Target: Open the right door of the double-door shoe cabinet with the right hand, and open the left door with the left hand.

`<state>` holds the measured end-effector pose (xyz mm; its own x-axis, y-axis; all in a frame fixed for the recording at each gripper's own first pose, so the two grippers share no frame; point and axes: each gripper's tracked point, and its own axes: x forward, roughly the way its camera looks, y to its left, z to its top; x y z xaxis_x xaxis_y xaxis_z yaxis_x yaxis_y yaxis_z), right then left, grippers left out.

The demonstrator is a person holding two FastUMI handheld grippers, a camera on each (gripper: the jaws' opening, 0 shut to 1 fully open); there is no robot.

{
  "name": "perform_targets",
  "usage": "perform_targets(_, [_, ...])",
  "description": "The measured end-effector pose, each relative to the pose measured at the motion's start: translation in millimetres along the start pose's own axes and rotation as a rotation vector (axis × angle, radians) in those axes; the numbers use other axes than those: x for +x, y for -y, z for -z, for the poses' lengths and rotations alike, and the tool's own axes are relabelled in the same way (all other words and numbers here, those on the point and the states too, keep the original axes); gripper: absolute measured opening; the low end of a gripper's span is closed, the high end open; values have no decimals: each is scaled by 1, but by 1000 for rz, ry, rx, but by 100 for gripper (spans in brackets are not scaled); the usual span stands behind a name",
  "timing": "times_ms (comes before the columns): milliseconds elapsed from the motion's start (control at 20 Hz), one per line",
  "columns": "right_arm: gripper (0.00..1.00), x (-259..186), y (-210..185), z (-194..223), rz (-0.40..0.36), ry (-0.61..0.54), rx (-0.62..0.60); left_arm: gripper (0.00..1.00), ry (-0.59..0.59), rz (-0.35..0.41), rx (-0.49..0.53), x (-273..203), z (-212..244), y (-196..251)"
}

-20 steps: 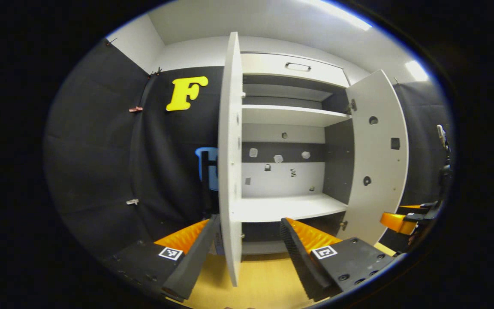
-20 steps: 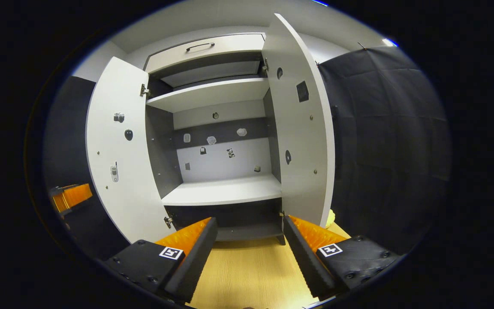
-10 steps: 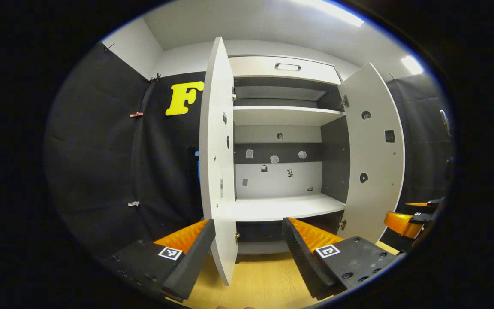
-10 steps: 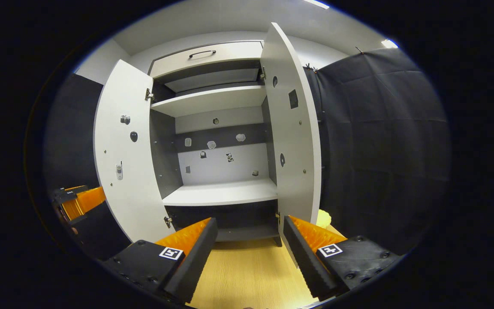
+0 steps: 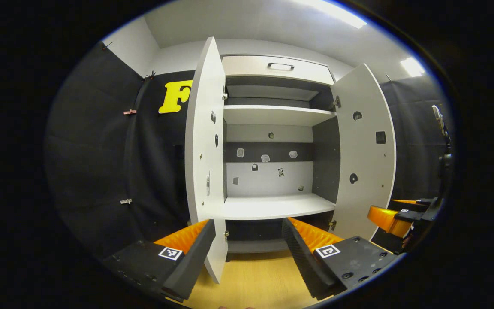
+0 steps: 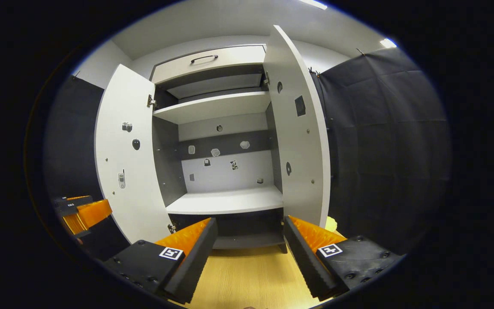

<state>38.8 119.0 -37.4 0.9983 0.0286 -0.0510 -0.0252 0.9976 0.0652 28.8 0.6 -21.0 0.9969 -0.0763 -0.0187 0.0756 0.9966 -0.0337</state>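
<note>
Both doors of the shoe cabinet (image 5: 272,128) are standing open now. The left door (image 5: 204,150) is swinging wider than a second ago, free of the left gripper (image 5: 247,240). Jaws are spread and empty on both; the right gripper (image 6: 249,240) is waiting before the right door (image 6: 300,141). The task is looking finished.

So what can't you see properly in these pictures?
- Stickers on the cabinet's back wall, both views: too small to tell what they show.
- Bottom compartment, right gripper view: dark and partly behind the fingers.
- Yellow thing, right gripper view: mostly behind the right door.
</note>
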Motion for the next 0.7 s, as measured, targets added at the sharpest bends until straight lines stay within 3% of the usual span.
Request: perform_targets(700, [98,5,-33,8,-83,-36,-47,98,-58,-47,25,-16,17,-14])
